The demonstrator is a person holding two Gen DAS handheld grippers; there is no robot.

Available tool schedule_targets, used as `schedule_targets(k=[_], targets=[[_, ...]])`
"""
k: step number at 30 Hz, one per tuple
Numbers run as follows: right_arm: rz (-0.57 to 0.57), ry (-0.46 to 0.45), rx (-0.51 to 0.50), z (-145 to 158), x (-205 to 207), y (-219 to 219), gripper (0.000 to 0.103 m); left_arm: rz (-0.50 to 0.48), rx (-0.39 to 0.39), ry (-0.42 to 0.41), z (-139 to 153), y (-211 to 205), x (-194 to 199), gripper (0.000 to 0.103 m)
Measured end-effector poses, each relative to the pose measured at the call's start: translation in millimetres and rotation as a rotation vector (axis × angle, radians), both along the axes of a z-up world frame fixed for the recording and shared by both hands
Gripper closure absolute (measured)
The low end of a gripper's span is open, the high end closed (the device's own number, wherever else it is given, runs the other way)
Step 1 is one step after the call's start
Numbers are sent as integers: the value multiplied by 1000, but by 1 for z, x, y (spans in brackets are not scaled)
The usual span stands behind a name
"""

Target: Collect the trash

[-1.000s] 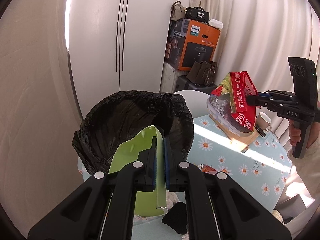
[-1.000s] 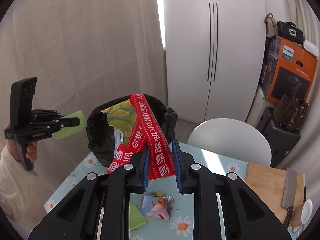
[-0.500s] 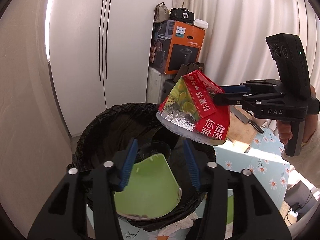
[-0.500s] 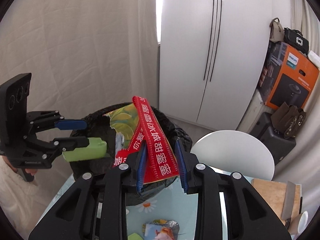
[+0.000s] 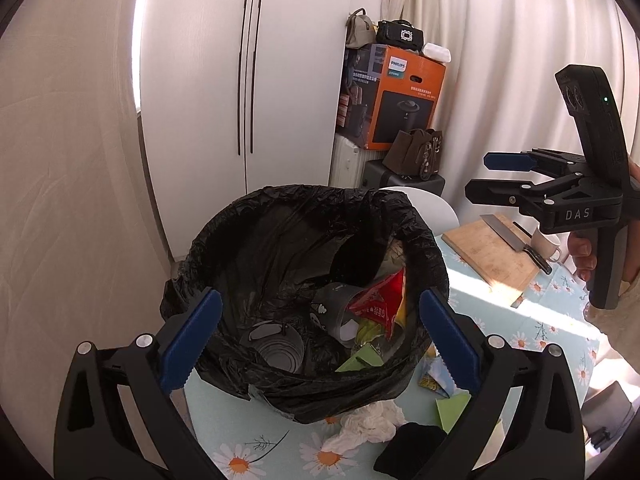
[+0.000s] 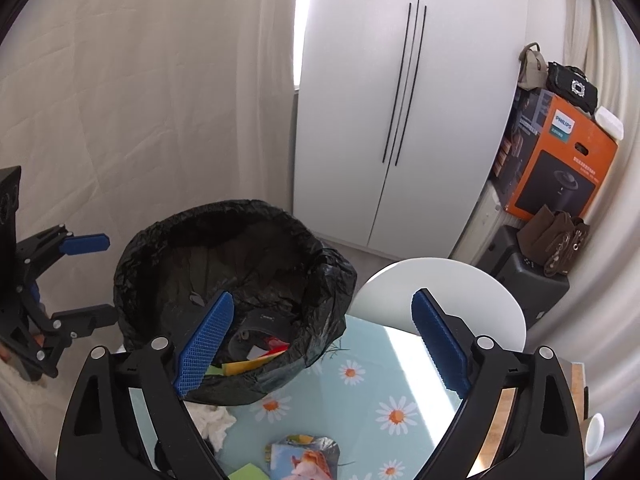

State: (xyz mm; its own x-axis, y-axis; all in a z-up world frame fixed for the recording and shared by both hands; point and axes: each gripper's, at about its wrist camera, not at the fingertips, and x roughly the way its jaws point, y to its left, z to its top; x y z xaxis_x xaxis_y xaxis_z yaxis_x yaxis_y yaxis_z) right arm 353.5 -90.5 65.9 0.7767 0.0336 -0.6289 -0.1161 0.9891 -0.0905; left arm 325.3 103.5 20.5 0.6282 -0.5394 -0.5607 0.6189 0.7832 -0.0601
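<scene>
A: From the left wrist, what shows that the other view misses?

B: The inside of the black bin bag (image 5: 304,280). At the bottom lie a red snack wrapper (image 5: 380,300), a green card (image 5: 360,358) and a clear cup (image 5: 276,346). The left gripper (image 5: 318,340) is over the rim, its jaws opening wide with nothing between them. Off to the right a hand (image 5: 588,252) holds the right gripper (image 5: 486,176), jaws also opening and empty. Behind it, a cutting board (image 5: 492,256) carries a knife (image 5: 516,242).

A: And the right wrist?

B: It looks over the bin's far side, so only a strip of the red and yellow wrapper peeks out. On the daisy tablecloth (image 6: 360,396) in front there is a crumpled picture wrapper (image 6: 304,458) and a white tissue (image 6: 212,420) not yet binned.

A: What differs from a second ago?

B: Then the left gripper pinched the green card and the right pinched the red wrapper; both pieces are now in the bag.
</scene>
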Motion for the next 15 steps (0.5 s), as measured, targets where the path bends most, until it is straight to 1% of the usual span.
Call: schedule_targets(k=[4,9,15], targets=[[11,-2,11,3,-13,-6,16,35,19,10,-2,0,-19,6],[45,3,27,4,-32,-11,15,83,26,20,-3,2,-42,6],[83,13,29,2,-51,-17,15,136,3,55,-8,6,-67,6]])
